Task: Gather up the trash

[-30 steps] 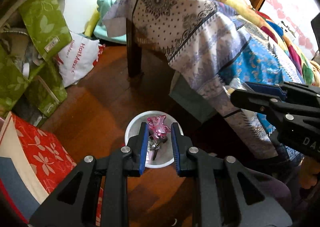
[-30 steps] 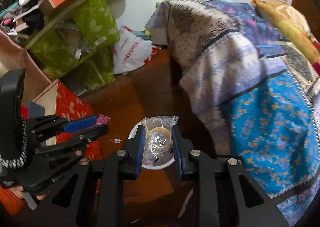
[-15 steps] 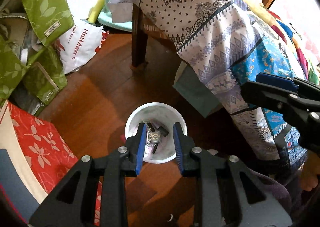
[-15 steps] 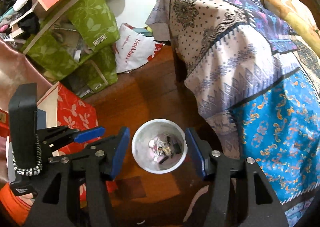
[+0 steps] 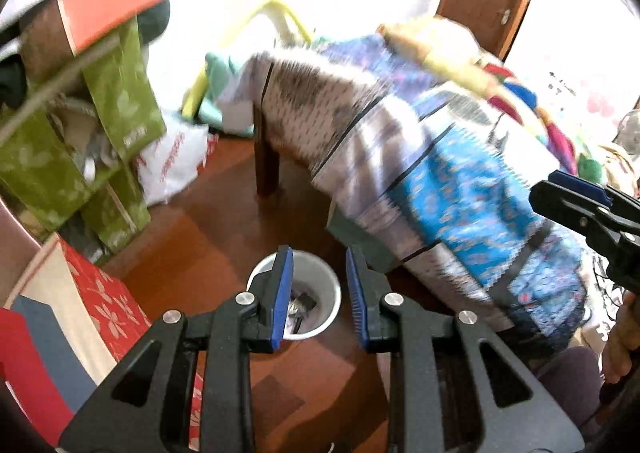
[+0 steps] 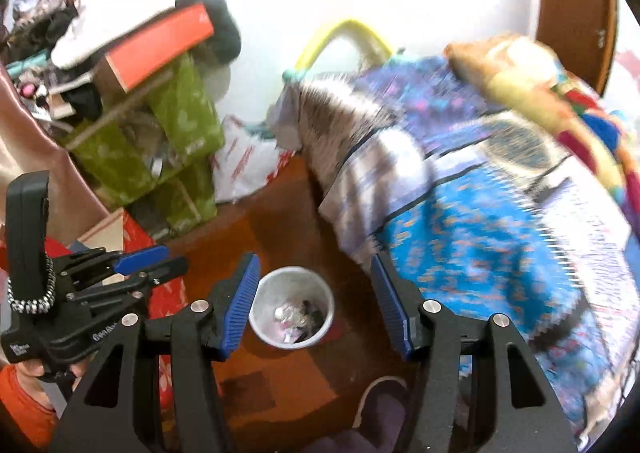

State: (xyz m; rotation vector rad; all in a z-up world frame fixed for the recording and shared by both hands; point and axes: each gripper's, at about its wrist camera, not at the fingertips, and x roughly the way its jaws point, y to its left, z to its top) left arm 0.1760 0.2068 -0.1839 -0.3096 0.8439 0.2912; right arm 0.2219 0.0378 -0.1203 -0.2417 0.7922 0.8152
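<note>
Dark red-brown wooden floor (image 6: 288,385), white wall behind, a bed draped in a patterned blue, white and grey bedspread (image 5: 460,181) filling the right side of both views; much of the background is motion-blurred. On the floor just beside the bed's edge stands a small white waste bin (image 6: 262,293), round, open-topped, upright. Its inside holds mixed trash (image 6: 294,319): a crumpled pale pink and silvery wrapper and some dark scraps, individual pieces too small to identify. In the left wrist view the same bin (image 5: 320,265) sits directly beyond the fingertips, partly hidden by the blue pad of one finger. Left gripper (image 5: 318,293): jaws parted by a narrow gap, nothing between them. Right gripper (image 6: 316,309): jaws standing wide apart, empty, framing the bin from above without touching it. Each gripper also shows at the edge of the other's view, held in a hand. To the left, stacked green leaf-print storage boxes (image 6: 180,133) with an orange-red box (image 6: 160,45) on top, a red floral-print panel (image 5: 104,305) near the floor, and a white plastic bag (image 5: 172,165) with red lettering, blurred and not readable here. White print on the left gripper's body in the right wrist view is likewise too blurred to read.
</note>
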